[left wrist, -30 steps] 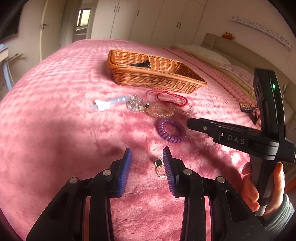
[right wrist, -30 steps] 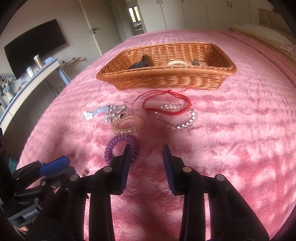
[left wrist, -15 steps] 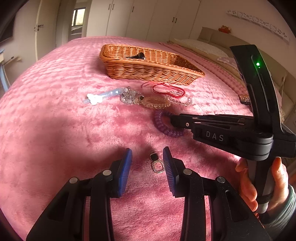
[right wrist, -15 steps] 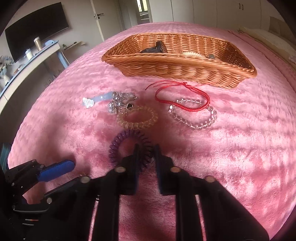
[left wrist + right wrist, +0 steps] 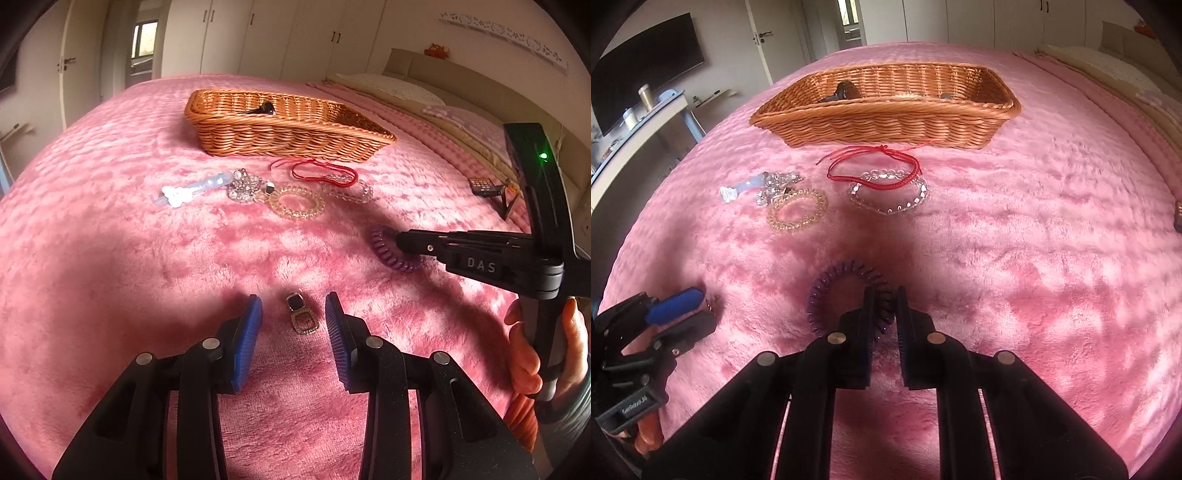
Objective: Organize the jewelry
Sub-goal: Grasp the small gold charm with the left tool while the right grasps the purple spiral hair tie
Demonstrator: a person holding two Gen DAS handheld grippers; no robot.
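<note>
Both tools: right tool [image 5: 885, 306] clamped on purple coil [image 5: 827, 291]; left tool [image 5: 293, 314] spread around pendant [image 5: 301, 314], right-view-hidden.

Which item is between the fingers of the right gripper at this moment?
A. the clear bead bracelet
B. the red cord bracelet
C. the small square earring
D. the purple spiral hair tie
D: the right gripper has its fingers closed narrowly on one side of the purple spiral hair tie, while the red cord bracelet, the clear bead bracelet and the small square earring lie apart on the pink blanket.
</note>
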